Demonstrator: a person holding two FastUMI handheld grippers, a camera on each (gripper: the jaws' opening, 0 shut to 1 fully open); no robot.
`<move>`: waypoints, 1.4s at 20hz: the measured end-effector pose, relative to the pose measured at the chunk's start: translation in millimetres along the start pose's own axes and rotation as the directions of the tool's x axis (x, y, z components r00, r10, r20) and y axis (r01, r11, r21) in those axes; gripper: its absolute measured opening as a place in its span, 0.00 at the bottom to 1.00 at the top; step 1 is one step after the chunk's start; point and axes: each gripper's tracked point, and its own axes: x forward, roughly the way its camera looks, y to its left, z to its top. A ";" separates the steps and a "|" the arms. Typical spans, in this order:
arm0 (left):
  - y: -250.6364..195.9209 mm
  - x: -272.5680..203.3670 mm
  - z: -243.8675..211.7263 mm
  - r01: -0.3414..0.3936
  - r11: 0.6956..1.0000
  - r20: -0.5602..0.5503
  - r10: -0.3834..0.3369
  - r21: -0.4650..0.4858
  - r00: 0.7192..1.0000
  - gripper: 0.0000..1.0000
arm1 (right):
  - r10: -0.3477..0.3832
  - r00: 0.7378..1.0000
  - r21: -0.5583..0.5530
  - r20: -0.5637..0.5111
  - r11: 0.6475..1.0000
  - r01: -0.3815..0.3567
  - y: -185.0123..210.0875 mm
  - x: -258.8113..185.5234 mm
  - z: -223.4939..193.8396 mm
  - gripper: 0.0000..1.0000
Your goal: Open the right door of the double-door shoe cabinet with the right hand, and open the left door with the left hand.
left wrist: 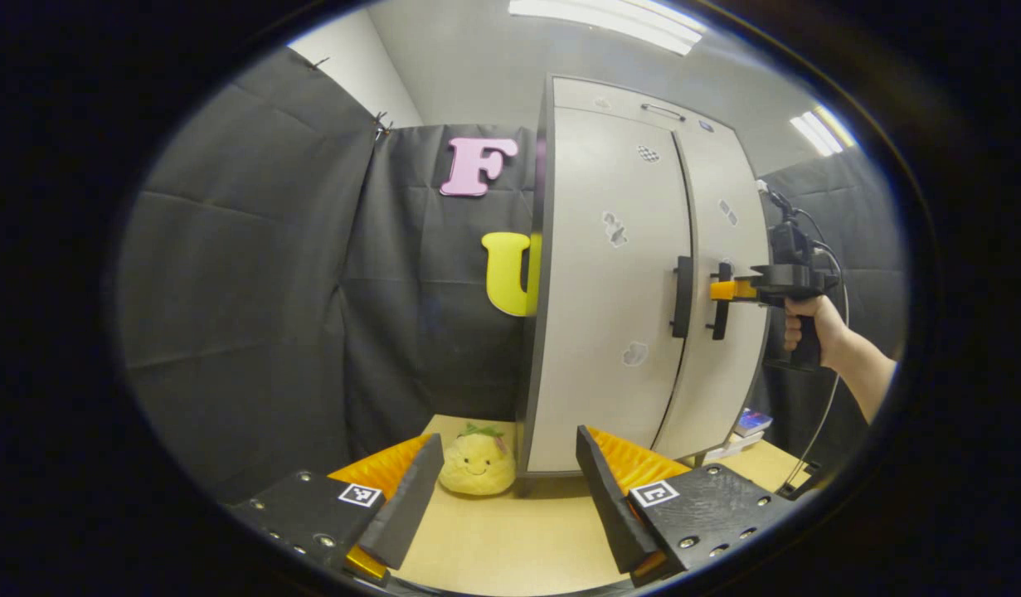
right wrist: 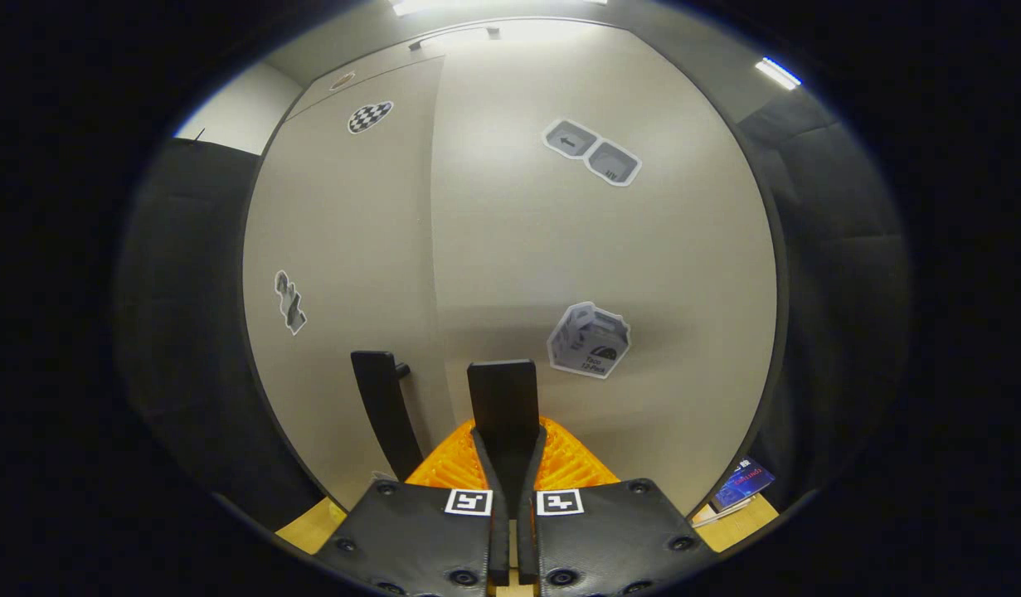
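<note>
The pale shoe cabinet stands on the table with both doors shut. In the left gripper view its left door (left wrist: 614,290) carries a black upright handle (left wrist: 683,297), and the right door (left wrist: 730,207) has its own handle (left wrist: 720,319) beside it. A hand (left wrist: 809,327) holds my right gripper (left wrist: 730,290) against that right handle. In the right gripper view my right gripper (right wrist: 508,444) is shut on the right door's handle (right wrist: 502,390), and the left door's handle (right wrist: 386,414) stands just to its left. My left gripper (left wrist: 508,438) hangs open, well back from the cabinet and low.
A yellow plush toy (left wrist: 477,464) sits on the wooden table (left wrist: 510,539) by the cabinet's left front corner. Some flat books (left wrist: 751,423) lie at the cabinet's right foot, also seen as books (right wrist: 744,481) in the right gripper view. Black cloth walls surround the booth.
</note>
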 end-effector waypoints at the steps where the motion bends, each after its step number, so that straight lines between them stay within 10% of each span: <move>1: -2.5 -1.6 -1.2 0.003 1.000 -0.004 -0.003 0.002 1.000 0.89 | 0.011 1.000 0.005 0.002 1.000 -0.011 -0.7 -6.0 -0.1 0.05; 28: -106.2 -9.0 -14.3 0.150 0.989 -0.030 -0.150 -0.016 0.988 0.93 | 0.061 0.998 0.035 -0.009 0.998 -0.061 -59.2 -128.3 -6.3 0.05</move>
